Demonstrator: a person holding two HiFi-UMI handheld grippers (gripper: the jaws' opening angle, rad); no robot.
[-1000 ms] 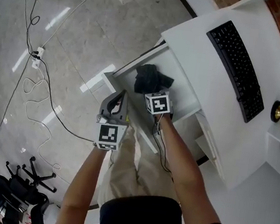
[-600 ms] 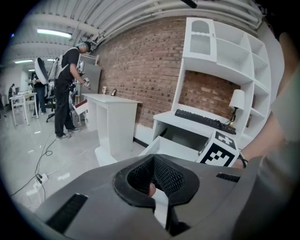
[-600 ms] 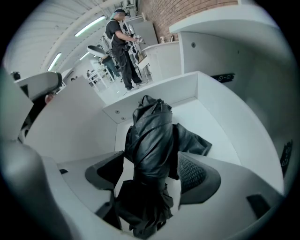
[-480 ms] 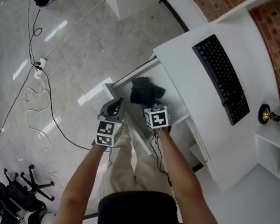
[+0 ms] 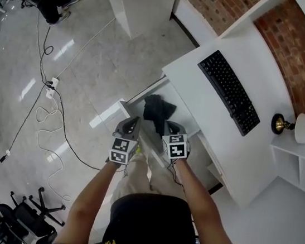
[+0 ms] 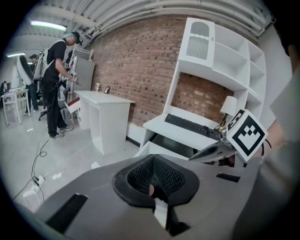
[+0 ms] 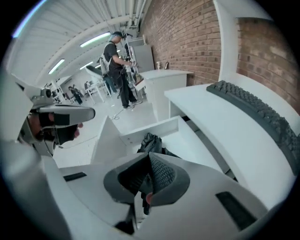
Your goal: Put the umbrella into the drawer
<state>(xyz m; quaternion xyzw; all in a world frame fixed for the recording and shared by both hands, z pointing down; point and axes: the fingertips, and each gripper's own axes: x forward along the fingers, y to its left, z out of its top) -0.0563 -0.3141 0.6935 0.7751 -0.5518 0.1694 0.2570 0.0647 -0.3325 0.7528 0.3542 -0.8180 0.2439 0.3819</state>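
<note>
Umbrella: the black folded umbrella (image 5: 155, 108) lies crumpled inside the open white drawer (image 5: 182, 116), touching neither tool.
Drawer: pulled out from under the tabletop (image 5: 261, 72); the right gripper view looks down into it, past its wall (image 7: 146, 131), to the umbrella (image 7: 151, 142).
Left hand-held gripper (image 5: 130, 123): jaws closed together on nothing; it hangs over the drawer's near end.
Right hand-held gripper (image 5: 171, 130): jaws closed and empty, just beside the left one, with the umbrella beyond its tips.
Left gripper view only: its own closed jaws (image 6: 153, 177) fill the foreground, with the right tool's marker cube (image 6: 247, 133) beside them. The umbrella is out of sight here. A person (image 6: 55, 70) stands at a far white desk.
Right gripper view only: its closed jaws (image 7: 147, 174) sit directly below the umbrella in the frame.
Head view only: both forearms, plus a cable (image 5: 40, 117) trailing over the grey floor.
On the tabletop: a black keyboard (image 5: 229, 91) and a lamp (image 5: 301, 128) near the brick wall.
</note>
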